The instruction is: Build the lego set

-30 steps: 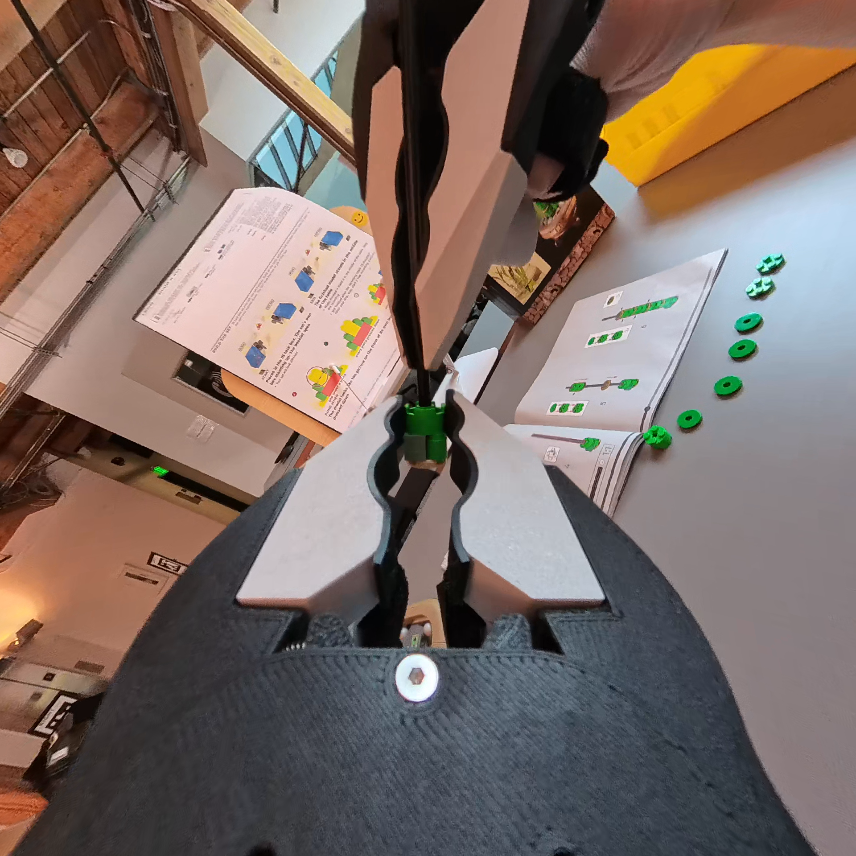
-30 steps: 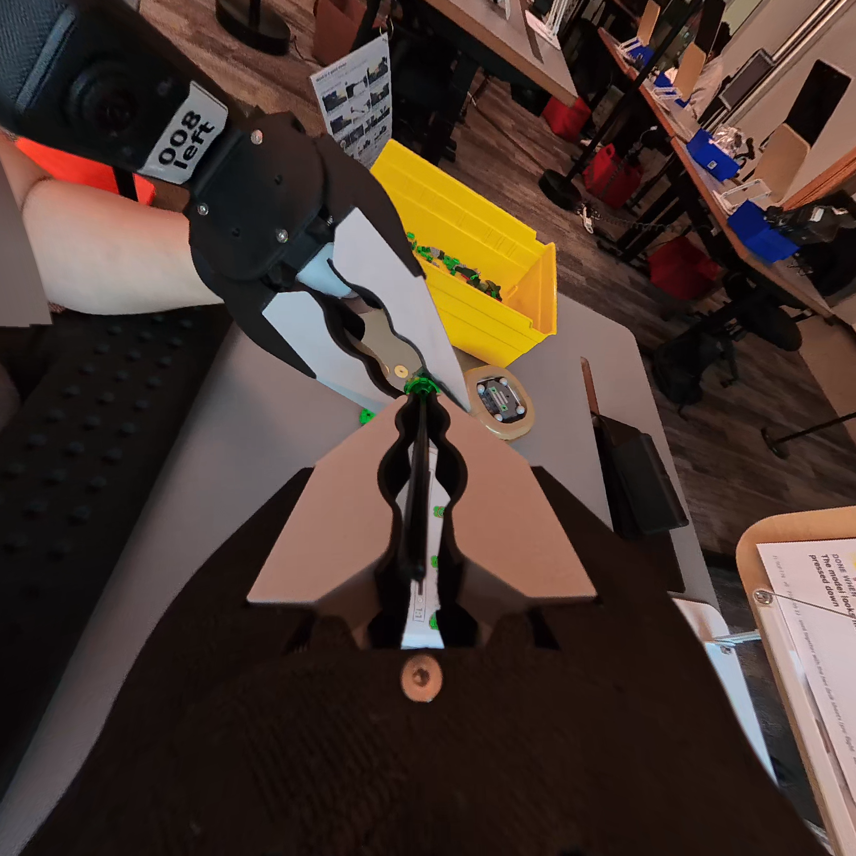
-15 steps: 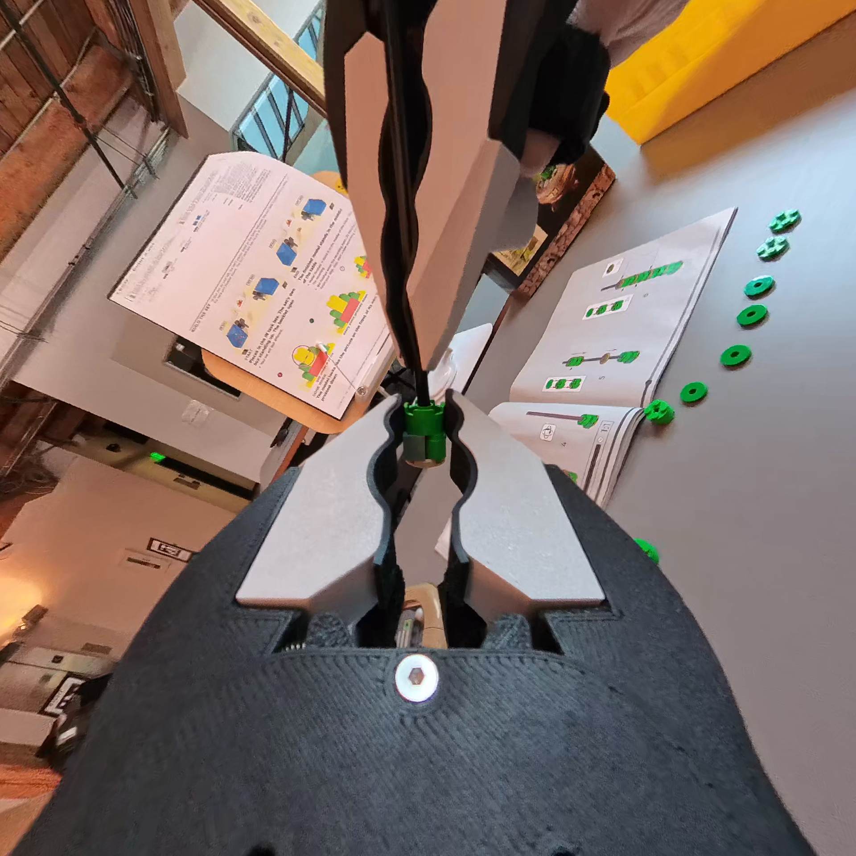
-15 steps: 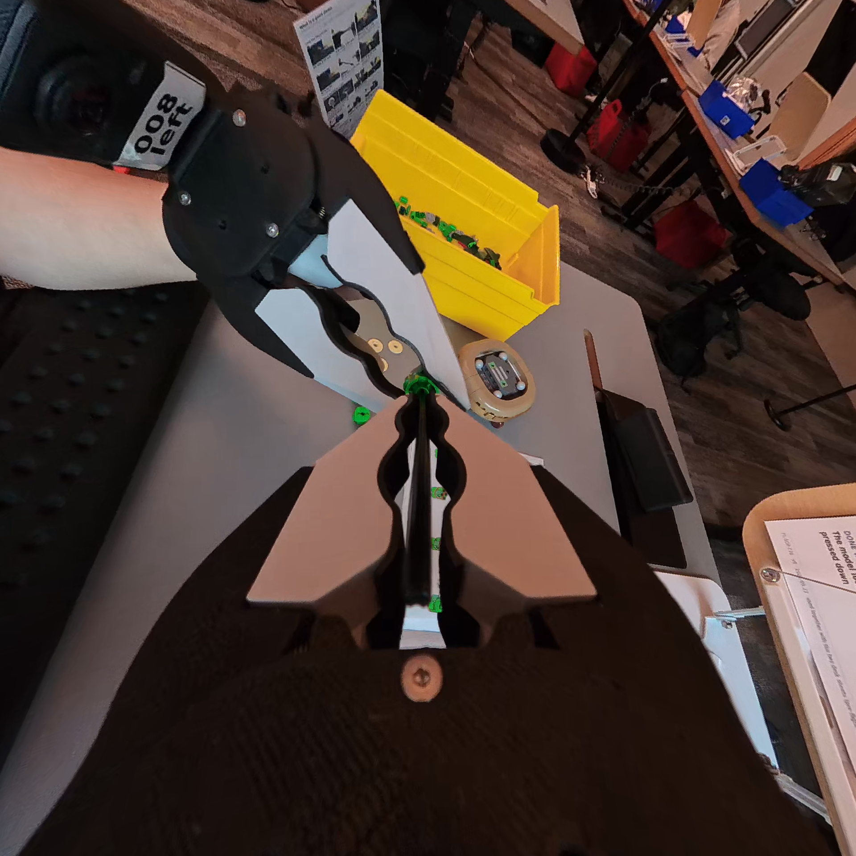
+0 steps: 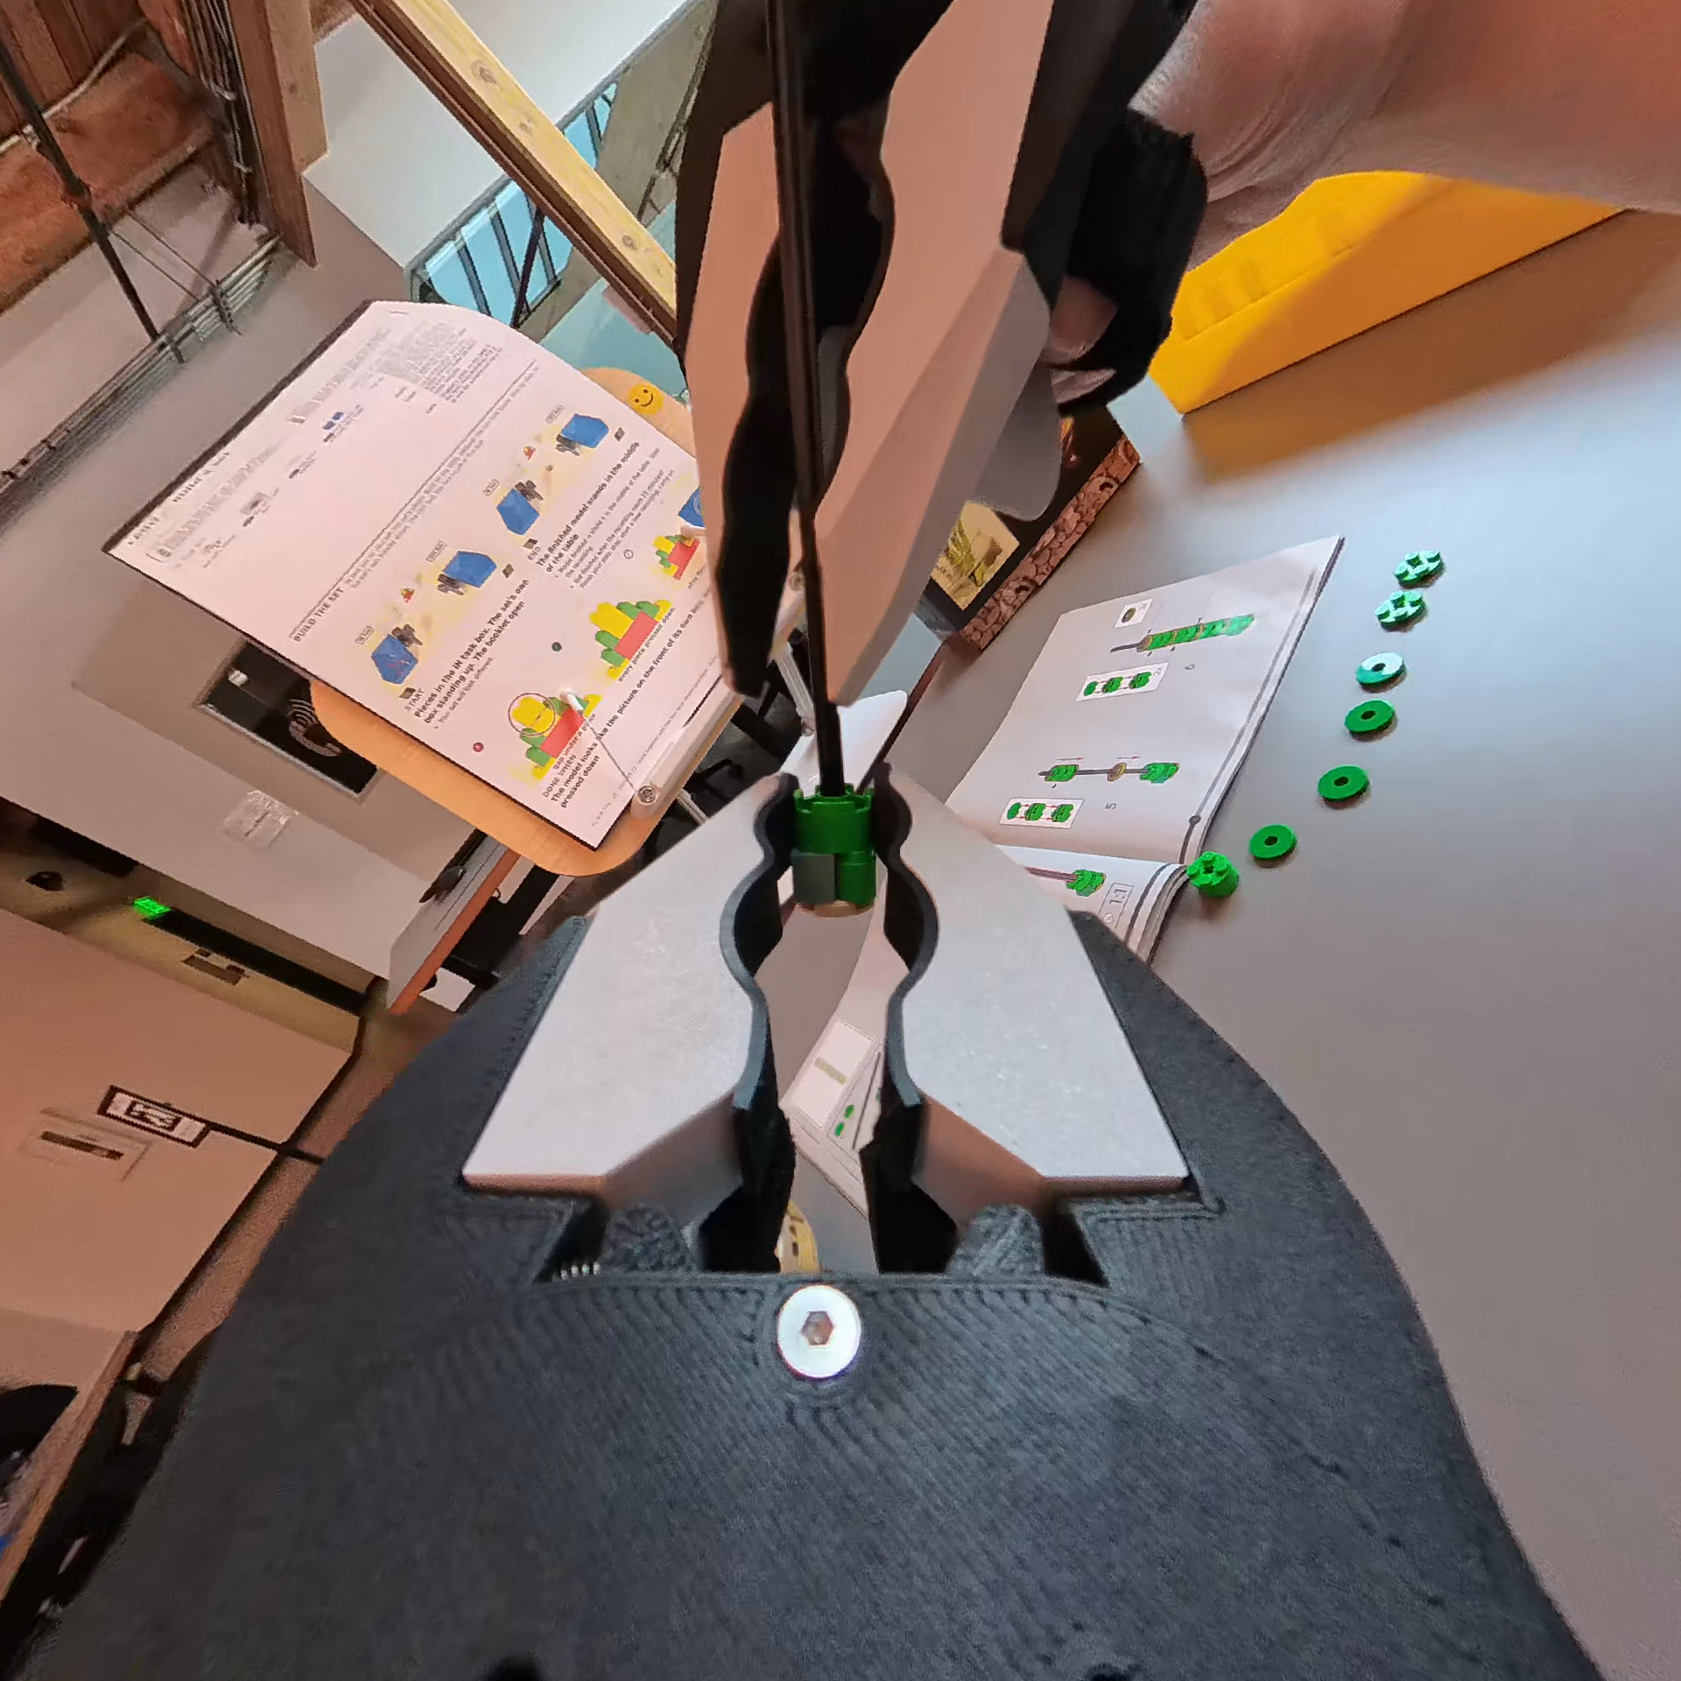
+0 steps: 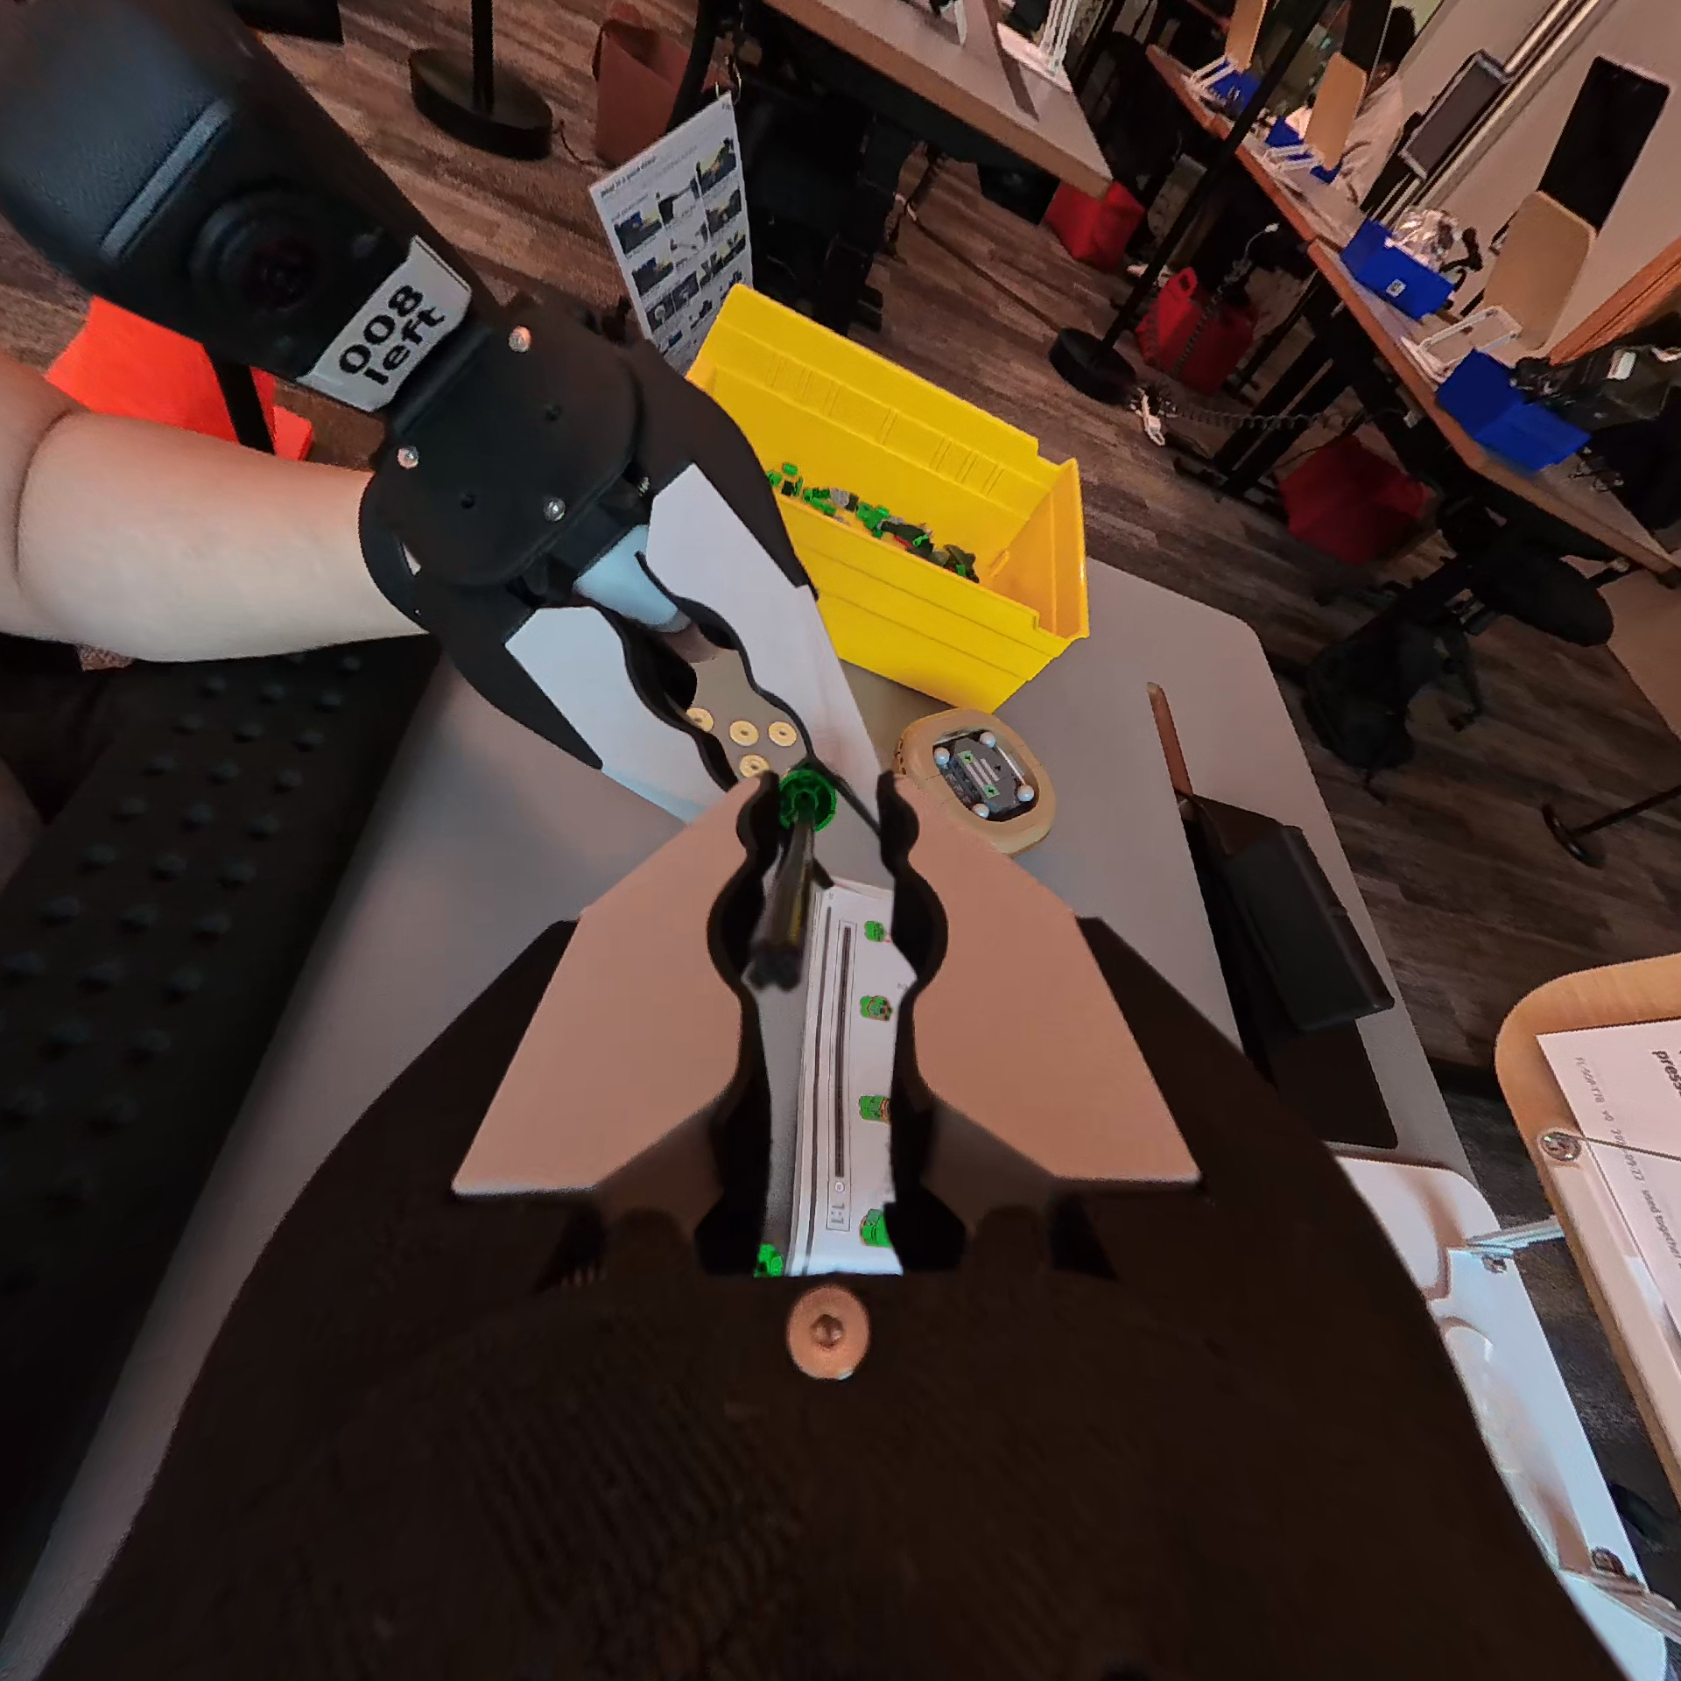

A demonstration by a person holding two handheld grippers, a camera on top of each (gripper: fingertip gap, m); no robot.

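Left wrist view
Left gripper: closed down on the green stack, which sits pinched between its two tips.
Green stack: small round green pieces threaded together, with a tan piece at the near end, held above the table.
Black rod: thin and straight, it runs from the far end of the green stack up between the fingers of the right gripper.
Right gripper: comes in from the top, tips pointing at the green stack and just short of it; from this side the gap between its fingers cannot be judged.
Booklet: lies open on the grey table, right of the green stack.
Loose green pieces: a row of flat rings and round bits on the table, right of the booklet.
Yellow bin: far right of the green stack, partly behind a forearm.
Sheet on board: a printed page on a tilted board, left of the green stack.

Right wrist view
Right gripper: fingers parted, with a clear gap on either side of the black rod; they do not grip it.
Black rod, place: lies in that gap, leaning toward the left finger, its near end free.
Green stack: seen end-on at the rod's far end, level with the right gripper's tips.
Left gripper: reaches in from the upper left, its tips closed at the green stack.
Yellow bin: beyond the green stack, with small green pieces inside.
Tape roll: just right of the green stack, flat on the table.
Booklet: seen through the gap, below the green stack.
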